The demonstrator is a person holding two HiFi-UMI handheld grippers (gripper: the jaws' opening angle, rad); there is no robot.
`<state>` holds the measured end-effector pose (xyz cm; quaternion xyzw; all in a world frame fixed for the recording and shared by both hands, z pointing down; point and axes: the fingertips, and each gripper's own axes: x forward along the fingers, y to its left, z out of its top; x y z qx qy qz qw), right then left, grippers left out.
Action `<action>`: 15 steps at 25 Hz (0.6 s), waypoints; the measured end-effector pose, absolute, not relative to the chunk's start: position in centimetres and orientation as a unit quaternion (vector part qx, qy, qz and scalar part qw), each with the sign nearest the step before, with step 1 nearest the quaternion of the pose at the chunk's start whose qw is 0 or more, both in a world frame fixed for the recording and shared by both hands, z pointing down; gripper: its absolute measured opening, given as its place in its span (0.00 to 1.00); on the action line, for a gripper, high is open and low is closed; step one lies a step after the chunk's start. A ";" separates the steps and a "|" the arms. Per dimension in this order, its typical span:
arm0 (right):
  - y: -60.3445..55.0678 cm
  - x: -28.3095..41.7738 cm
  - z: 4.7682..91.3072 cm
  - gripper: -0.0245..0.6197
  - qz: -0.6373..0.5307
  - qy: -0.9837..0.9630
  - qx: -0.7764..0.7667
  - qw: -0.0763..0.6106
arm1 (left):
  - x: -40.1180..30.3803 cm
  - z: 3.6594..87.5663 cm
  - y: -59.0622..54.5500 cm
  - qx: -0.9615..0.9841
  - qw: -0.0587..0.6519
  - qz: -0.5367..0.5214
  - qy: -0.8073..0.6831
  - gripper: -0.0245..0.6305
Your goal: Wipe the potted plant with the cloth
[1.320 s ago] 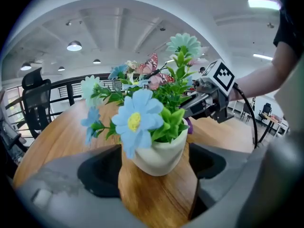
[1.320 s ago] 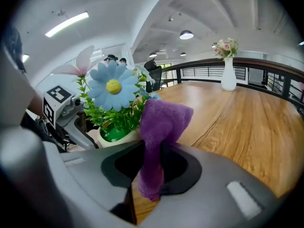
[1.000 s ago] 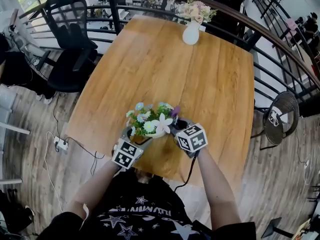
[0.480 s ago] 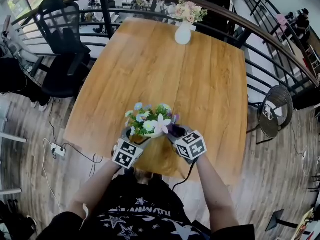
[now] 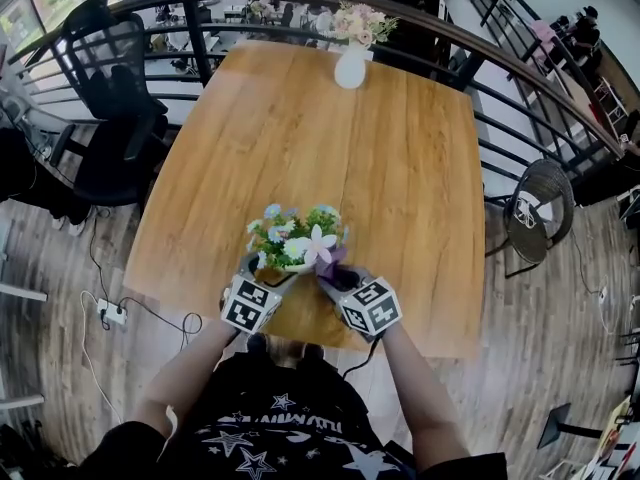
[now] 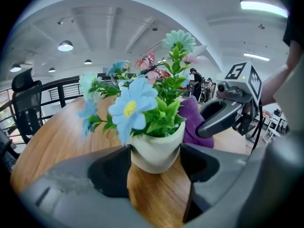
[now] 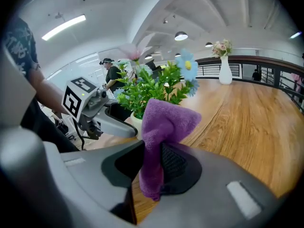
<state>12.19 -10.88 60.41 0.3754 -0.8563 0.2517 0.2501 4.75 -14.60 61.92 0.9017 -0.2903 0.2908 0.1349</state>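
The potted plant [image 5: 295, 241], pastel artificial flowers in a small white pot [image 6: 156, 148], stands near the table's front edge. My left gripper [image 5: 270, 273] has its two pads pressed against the sides of the pot [image 6: 156, 163]. My right gripper [image 5: 335, 273] is shut on a purple cloth [image 7: 164, 122], which sticks up from between its pads [image 7: 154, 167]. The cloth [image 6: 194, 122] lies against the pot's right side and the lower leaves [image 7: 152, 87]. In the right gripper view the left gripper [image 7: 109, 120] shows just beyond the plant.
The wooden table [image 5: 400, 168] stretches away from the plant. A white vase of flowers [image 5: 350, 63] stands at its far edge. A curved black railing [image 5: 500, 43] runs behind it. A black office chair [image 5: 110, 98] is at the left, a wire stool [image 5: 530, 213] at the right.
My right gripper with the cloth has slid along the plant's right side toward the near table edge. The left gripper and the pot stayed put.
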 end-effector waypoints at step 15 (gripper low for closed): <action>-9.4 8.5 60.6 0.19 0.250 -0.862 0.358 0.257 | 4.4 61.7 -14.9 0.916 0.129 0.278 -0.258 0.52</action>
